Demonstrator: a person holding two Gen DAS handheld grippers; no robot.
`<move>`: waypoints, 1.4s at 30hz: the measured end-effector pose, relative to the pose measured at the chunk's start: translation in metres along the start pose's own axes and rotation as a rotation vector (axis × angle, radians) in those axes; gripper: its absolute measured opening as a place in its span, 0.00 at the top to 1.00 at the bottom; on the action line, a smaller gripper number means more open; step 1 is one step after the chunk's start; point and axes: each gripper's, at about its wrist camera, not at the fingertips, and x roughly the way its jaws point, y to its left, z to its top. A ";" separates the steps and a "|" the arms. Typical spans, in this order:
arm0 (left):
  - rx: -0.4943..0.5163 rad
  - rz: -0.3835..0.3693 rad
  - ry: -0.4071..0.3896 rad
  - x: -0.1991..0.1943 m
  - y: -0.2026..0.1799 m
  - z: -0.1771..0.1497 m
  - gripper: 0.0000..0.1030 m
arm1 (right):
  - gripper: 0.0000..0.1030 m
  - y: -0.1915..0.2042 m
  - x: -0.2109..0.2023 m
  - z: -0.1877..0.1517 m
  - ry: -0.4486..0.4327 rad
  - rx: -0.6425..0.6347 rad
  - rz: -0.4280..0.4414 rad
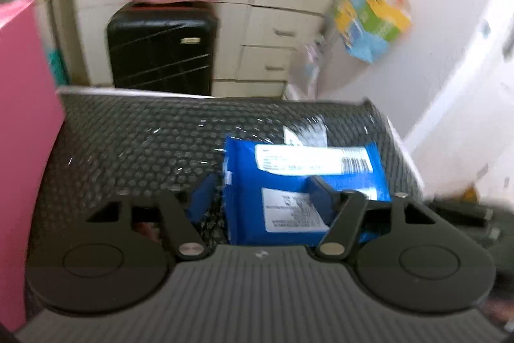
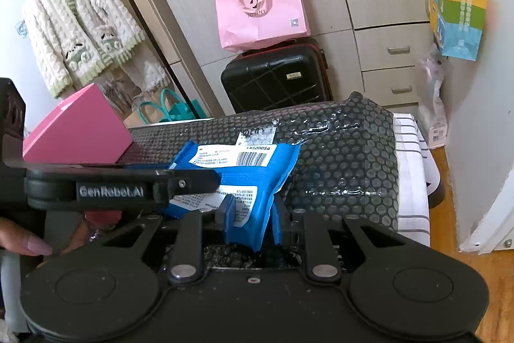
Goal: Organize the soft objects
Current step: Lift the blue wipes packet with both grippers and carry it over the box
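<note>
A soft blue packet point(image 1: 302, 185) with white labels lies on a large black bubble-wrap parcel point(image 1: 135, 150). In the left wrist view my left gripper point(image 1: 261, 192) is open, its blue pads either side of the packet's near left part. In the right wrist view the packet point(image 2: 244, 179) stands between the blue pads of my right gripper point(image 2: 252, 216), which is shut on its near end. The left gripper point(image 2: 122, 185) shows there from the side, reaching over the packet from the left. The parcel point(image 2: 347, 156) fills the middle.
A pink box point(image 2: 77, 134) sits on the parcel's left. Behind are a black suitcase point(image 2: 276, 79) with a pink bag point(image 2: 260, 8) on it, a wardrobe with drawers point(image 2: 392, 60), a hanging coloured bag point(image 2: 456, 12) and a cardigan point(image 2: 77, 31). A striped cloth point(image 2: 414, 176) lies right.
</note>
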 end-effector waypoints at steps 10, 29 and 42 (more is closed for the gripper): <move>-0.053 -0.102 -0.034 -0.014 0.010 -0.010 0.68 | 0.71 0.007 -0.003 -0.009 -0.045 -0.033 -0.002; 0.092 -0.141 -0.015 -0.083 -0.020 -0.031 0.67 | 0.51 0.042 -0.051 -0.027 -0.054 -0.030 -0.074; 0.183 -0.246 -0.010 -0.160 -0.006 -0.062 0.67 | 0.42 0.107 -0.111 -0.055 -0.075 -0.082 -0.136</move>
